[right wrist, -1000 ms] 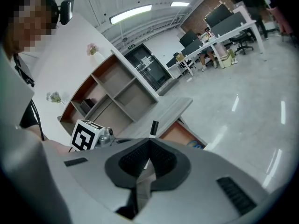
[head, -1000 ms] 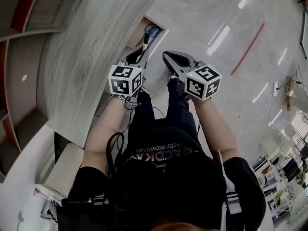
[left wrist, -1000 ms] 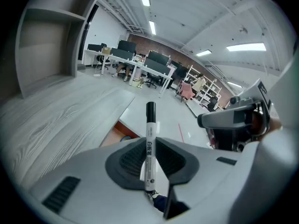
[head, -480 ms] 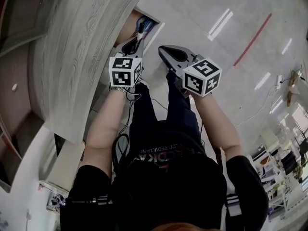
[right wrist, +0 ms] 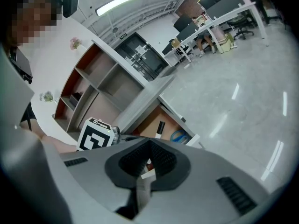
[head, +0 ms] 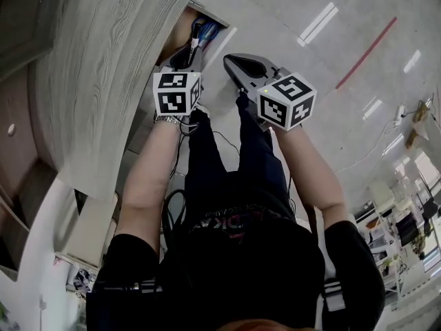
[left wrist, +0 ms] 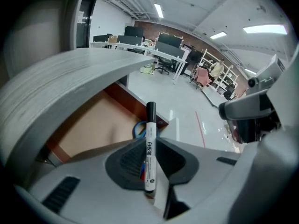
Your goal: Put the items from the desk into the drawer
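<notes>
Over the open drawer [left wrist: 88, 129], the left gripper [left wrist: 150, 146] holds a marker [left wrist: 150, 120]. Its fingers are clamped on the white barrel, and the black cap points forward past the tips. The drawer juts out beneath the grey worktop [left wrist: 70, 78], and its brown bottom lies below the marker. A blue item [left wrist: 137, 129], possibly scissor handles, rests in the drawer by its front wall, just behind the marker from the left gripper view. From the head view, the left gripper sits at the drawer's mouth. The right gripper [head: 233, 62] is just beside it, above the pale floor [head: 331, 19] and clear of the drawer. The right gripper's fingers are pressed together with nothing between them.
</notes>
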`<state>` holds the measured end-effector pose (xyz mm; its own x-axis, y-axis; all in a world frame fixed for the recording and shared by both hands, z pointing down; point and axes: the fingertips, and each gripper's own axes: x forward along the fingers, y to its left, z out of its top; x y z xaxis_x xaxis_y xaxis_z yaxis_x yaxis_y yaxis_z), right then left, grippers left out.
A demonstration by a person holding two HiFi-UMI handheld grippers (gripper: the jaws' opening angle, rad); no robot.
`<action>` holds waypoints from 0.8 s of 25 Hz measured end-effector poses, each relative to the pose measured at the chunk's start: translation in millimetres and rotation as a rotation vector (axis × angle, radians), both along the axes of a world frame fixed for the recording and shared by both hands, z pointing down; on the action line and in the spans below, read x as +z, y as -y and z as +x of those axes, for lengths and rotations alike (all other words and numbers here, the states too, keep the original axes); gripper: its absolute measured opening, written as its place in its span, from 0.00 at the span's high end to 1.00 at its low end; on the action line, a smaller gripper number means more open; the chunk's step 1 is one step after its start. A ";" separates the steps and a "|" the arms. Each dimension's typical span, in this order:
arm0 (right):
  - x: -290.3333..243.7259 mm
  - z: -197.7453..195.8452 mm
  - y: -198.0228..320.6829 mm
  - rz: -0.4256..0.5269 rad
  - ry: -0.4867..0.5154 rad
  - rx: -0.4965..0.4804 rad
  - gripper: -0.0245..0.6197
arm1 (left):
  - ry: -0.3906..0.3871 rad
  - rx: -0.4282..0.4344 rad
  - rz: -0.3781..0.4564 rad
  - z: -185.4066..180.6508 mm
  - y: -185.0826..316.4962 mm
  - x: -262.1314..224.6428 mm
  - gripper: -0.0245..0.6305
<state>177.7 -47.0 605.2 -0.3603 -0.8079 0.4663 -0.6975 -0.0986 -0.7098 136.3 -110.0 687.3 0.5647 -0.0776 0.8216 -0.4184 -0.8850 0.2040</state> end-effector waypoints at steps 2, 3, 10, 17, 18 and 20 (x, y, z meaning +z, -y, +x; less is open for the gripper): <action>2.5 -0.6 0.7 -0.004 0.004 -0.006 0.94 | 0.010 -0.008 -0.003 -0.4 0.7 4.7 0.85; 3.7 -1.2 0.9 -0.006 0.006 -0.008 0.94 | 0.015 -0.011 -0.005 -1.2 0.9 7.0 0.85; 10.9 -2.7 4.3 -0.024 -0.004 -0.022 0.94 | 0.028 -0.010 0.001 -4.0 0.7 12.0 0.85; 10.3 -4.7 9.2 -0.022 -0.006 -0.034 0.94 | 0.015 -0.021 0.016 -3.2 1.4 10.8 0.83; 10.2 -6.0 9.7 -0.022 -0.007 -0.035 0.94 | 0.014 -0.029 0.007 -4.5 1.7 11.3 0.83; 10.4 -9.2 10.4 -0.021 -0.007 -0.037 0.94 | 0.010 -0.038 -0.005 -7.8 2.2 12.0 0.81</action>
